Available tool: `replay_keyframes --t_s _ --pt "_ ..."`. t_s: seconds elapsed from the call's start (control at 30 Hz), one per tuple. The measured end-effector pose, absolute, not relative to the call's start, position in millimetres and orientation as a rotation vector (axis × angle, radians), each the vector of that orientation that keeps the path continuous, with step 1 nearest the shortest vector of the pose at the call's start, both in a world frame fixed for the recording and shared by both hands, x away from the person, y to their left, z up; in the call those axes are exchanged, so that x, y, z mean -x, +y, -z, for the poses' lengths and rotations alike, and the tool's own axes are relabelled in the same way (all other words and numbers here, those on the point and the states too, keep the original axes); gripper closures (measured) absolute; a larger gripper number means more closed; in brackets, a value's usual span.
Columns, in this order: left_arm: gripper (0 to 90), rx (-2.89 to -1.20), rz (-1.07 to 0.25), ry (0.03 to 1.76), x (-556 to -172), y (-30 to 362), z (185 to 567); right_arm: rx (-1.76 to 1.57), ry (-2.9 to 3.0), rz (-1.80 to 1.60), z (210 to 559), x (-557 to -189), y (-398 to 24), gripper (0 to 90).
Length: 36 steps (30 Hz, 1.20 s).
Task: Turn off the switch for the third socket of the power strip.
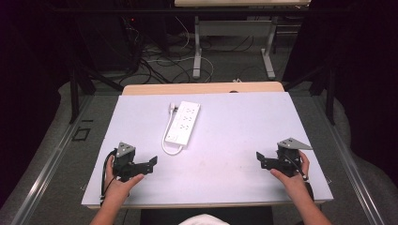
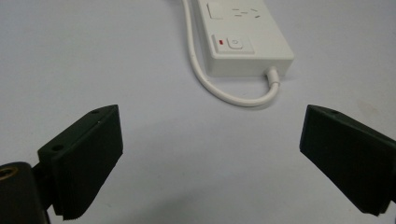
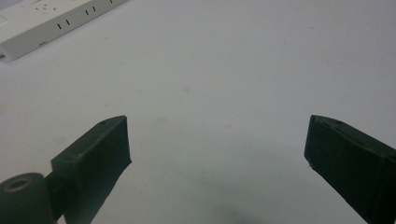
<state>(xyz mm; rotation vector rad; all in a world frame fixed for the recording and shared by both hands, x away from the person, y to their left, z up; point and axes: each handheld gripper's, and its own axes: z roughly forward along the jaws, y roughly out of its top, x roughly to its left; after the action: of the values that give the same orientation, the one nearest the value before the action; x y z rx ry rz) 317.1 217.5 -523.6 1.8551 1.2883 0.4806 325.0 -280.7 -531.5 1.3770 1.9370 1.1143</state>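
My left hand-held gripper (image 1: 151, 165) is matt black, blocky, with a grey three-cornered plate on top and a black cable looping down beside my wrist. Its jaw pads are ribbed on the inner faces, with small screw holes on the outer edges and a brass-coloured insert at the base. My right hand-held gripper (image 1: 261, 159) matches: black body, grey plate. Forearms bare; no sleeves.

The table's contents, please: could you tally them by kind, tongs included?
White power strip: 1
White cord: 1
Black tongs, left and right, both open and empty: 2
Total: 4
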Motion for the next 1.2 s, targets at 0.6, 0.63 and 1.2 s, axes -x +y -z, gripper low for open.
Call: replay_keyframes --t_s 0.6,0.63,1.2 --pt "16.1 -1.897 -0.484 1.223 -320 191 503 -1.431 1.914 -1.125 532 -325 -284 6.9" --pt "16.3 -1.895 -0.482 1.218 -320 190 502 -1.429 1.915 -1.123 532 -325 -284 7.0" --pt "20.5 -1.91 -0.465 1.192 -336 180 482 -1.431 1.913 -1.121 533 -324 -283 7.2"
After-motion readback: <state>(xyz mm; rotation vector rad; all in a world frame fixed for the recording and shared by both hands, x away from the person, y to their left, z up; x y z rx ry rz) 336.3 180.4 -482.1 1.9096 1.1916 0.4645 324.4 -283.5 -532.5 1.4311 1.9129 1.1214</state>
